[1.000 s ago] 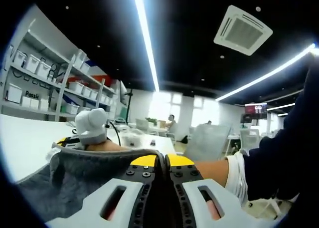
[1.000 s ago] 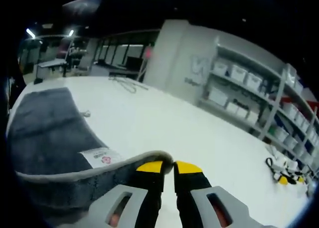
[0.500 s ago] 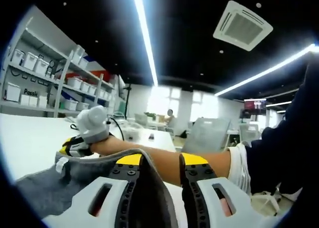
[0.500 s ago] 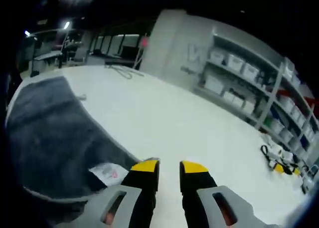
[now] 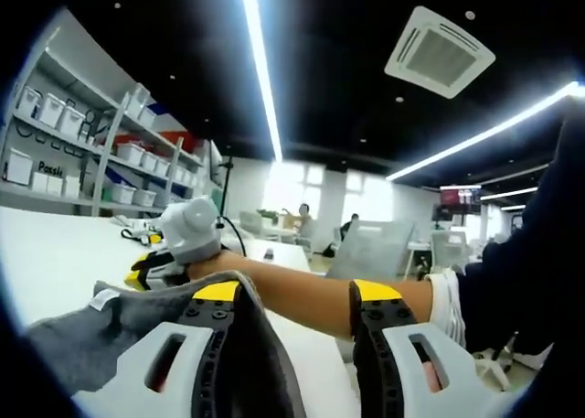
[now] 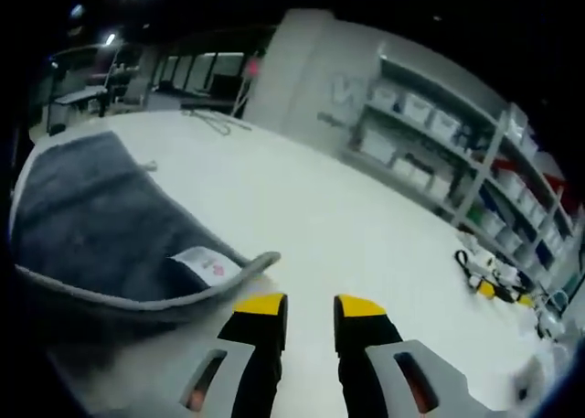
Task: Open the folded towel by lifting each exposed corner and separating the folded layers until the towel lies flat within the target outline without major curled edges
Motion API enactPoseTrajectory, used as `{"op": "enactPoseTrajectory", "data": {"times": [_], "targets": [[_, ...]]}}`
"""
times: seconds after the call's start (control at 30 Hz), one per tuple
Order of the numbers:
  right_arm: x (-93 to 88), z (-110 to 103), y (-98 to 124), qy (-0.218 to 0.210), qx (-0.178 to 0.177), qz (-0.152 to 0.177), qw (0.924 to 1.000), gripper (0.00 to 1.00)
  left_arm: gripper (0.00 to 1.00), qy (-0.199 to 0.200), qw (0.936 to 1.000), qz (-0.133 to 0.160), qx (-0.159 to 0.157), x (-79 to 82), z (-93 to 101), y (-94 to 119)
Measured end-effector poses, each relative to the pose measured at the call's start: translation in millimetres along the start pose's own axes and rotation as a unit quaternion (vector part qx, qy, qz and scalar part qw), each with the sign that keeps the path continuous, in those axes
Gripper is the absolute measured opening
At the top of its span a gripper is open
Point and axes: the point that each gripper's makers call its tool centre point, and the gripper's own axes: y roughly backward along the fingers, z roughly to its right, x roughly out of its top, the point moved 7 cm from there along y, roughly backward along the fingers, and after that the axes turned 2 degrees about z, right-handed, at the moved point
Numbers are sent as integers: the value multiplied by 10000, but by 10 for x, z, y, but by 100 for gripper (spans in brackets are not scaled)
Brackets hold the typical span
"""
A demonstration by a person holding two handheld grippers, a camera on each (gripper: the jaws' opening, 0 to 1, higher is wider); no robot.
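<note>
While the white table (image 6: pixel 302 226) takes most of the right gripper view, the grey towel (image 6: pixel 87 235) lies spread on it at the left side, with its near edge curled up into a rim. A white label with red print (image 6: pixel 206 264) sits on the towel near this raised edge. The right tool (image 6: pixel 309 306) is at the bottom of that view, just beside the towel's curled corner; its two yellow-tipped jaws stand a little apart and hold nothing.

In the left gripper view, the left tool (image 5: pixel 297 294) has its jaws wide apart. A fold of the towel (image 5: pixel 101 331) hangs over the left jaw and between the two jaws, but I cannot tell if it is still gripped. Behind it, a bare forearm (image 5: pixel 311 294) reaches across from a dark sleeve (image 5: pixel 530 281) on the right, and the hand holds the other tool (image 5: pixel 178 244) at the far corner of the towel.

Along the wall, shelves (image 6: pixel 457 162) carry rows of white bins (image 6: pixel 439 125); what is in them I cannot tell. A small black and yellow object (image 6: pixel 484 276) lies on the table, well apart from the towel.
</note>
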Motion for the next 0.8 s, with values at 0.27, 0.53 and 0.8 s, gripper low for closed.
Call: {"op": "enactPoseTrajectory", "data": {"times": [0.27, 0.53, 0.8], "targets": [[-1, -43, 317, -82, -165, 99, 9998, 19, 70, -291, 9995, -128, 76, -32, 42, -47], [118, -114, 561, 9, -283, 176, 9994, 20, 81, -424, 9978, -516, -16, -139, 104, -85], [172, -208, 760, 278, -375, 104, 9989, 22, 88, -427, 9964, -714, -146, -181, 160, -129]]}}
